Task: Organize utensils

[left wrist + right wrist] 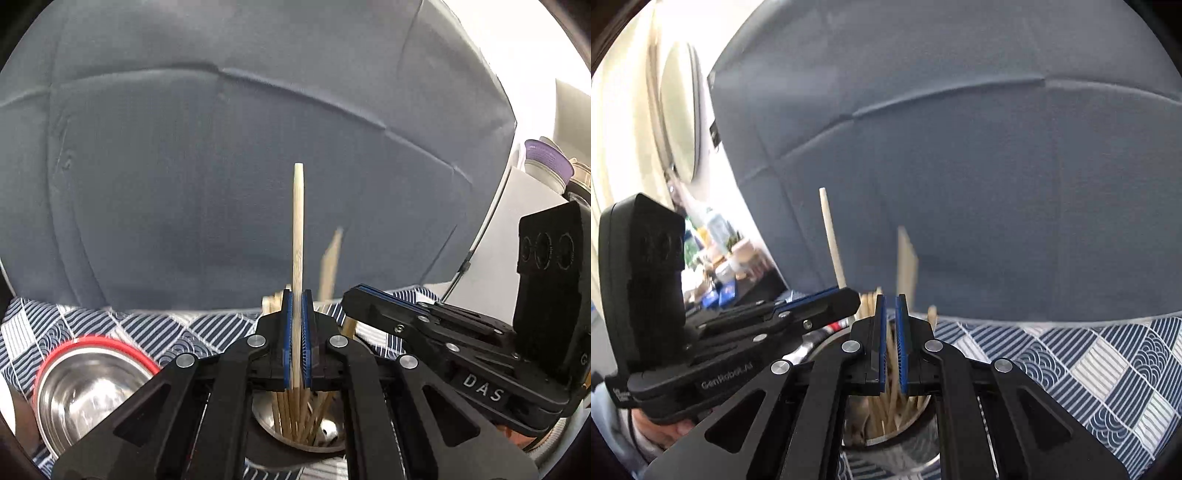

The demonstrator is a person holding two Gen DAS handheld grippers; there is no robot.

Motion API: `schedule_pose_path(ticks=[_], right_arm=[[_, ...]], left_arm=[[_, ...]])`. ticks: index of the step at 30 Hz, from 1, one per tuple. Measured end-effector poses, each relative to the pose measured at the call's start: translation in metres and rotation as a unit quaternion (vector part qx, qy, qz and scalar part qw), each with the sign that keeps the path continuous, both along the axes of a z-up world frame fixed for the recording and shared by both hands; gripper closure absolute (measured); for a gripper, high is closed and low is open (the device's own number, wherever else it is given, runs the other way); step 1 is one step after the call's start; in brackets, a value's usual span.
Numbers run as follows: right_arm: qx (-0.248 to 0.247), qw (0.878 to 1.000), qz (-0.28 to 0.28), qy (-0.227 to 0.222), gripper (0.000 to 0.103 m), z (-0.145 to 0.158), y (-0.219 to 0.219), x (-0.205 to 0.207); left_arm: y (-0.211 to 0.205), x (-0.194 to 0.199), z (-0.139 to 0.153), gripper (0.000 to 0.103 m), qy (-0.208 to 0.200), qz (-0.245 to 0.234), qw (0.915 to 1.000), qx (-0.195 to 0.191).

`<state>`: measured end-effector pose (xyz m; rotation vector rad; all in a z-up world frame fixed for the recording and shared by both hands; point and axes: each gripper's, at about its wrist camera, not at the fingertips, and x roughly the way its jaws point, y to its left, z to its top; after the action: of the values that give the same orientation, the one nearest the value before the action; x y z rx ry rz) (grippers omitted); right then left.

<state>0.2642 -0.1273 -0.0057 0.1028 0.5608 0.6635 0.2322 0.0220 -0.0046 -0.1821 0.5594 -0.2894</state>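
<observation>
- Left tool: blue pads nearly together, clamped on one pale wooden chopstick that stands upright, upper end well above the tips.
- Right tool: pads close w/ a narrow gap; blurred wooden stick rises just past its tips, can't tell from the pics if it's gripped.
- Metal holder w/ bundle of chopsticks sits directly below both tools, sticks fanned inside.
- Red-rimmed steel bowl: lower left of left tool, on patterned blue-white cloth.
- Grey cushion fills backgrd beyond both tools.
- Hand under left tool's grip, seen in right view.
</observation>
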Motion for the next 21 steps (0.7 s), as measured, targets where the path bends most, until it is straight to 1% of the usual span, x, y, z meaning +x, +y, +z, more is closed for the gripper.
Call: schedule_pose_path(ticks=[4, 6, 9, 12, 14, 15, 16, 17, 18, 19, 20, 21], right_arm=[[-0.016, 1.000, 0.004, 0.008, 0.098, -0.006, 0.001, -0.012], [-0.018, 1.000, 0.001, 0.009, 0.096, -0.007, -0.002, -0.017], [-0.024, 1.000, -0.009, -0.001, 0.095, -0.001, -0.008, -0.026], [-0.035, 0.999, -0.015, -0.015, 0.094, 0.006, -0.010, -0.034], [-0.036, 0.999, -0.021, -0.020, 0.094, 0.012, -0.013, -0.040], [-0.037, 0.999, -0.021, -0.022, 0.094, 0.014, -0.014, -0.043], [-0.042, 0.999, -0.024, -0.024, 0.090, 0.016, -0.015, -0.048], [-0.048, 0.998, -0.028, -0.026, 0.085, 0.018, -0.016, -0.052], [-0.053, 0.998, -0.033, -0.030, 0.075, 0.019, -0.017, -0.056], [-0.058, 0.997, -0.037, -0.034, 0.070, 0.020, -0.018, -0.062], [-0.061, 0.997, -0.040, -0.035, 0.068, 0.021, -0.019, -0.066], [-0.065, 0.996, -0.042, -0.033, 0.065, 0.020, -0.020, -0.070]], left_arm=[[0.001, -0.011, -0.006, 0.098, 0.009, 0.004, 0.9999, 0.011], [0.002, -0.016, -0.005, 0.094, 0.009, 0.009, 0.9998, 0.018], [0.008, -0.024, 0.000, 0.088, 0.006, 0.016, 0.9997, 0.019], [0.017, -0.033, 0.005, 0.075, 0.001, 0.029, 0.9993, 0.022], [0.021, -0.042, 0.010, 0.061, -0.004, 0.040, 0.9989, 0.024], [0.023, -0.046, 0.012, 0.056, -0.007, 0.042, 0.9988, 0.024], [0.023, -0.049, 0.013, 0.045, -0.008, 0.045, 0.9987, 0.025], [0.024, -0.053, 0.015, 0.038, -0.010, 0.050, 0.9984, 0.026], [0.025, -0.059, 0.016, 0.036, -0.014, 0.053, 0.9982, 0.027], [0.026, -0.065, 0.017, 0.029, -0.016, 0.056, 0.9979, 0.028], [0.027, -0.069, 0.017, 0.023, -0.016, 0.060, 0.9976, 0.029], [0.028, -0.075, 0.015, 0.023, -0.014, 0.065, 0.9973, 0.032]])
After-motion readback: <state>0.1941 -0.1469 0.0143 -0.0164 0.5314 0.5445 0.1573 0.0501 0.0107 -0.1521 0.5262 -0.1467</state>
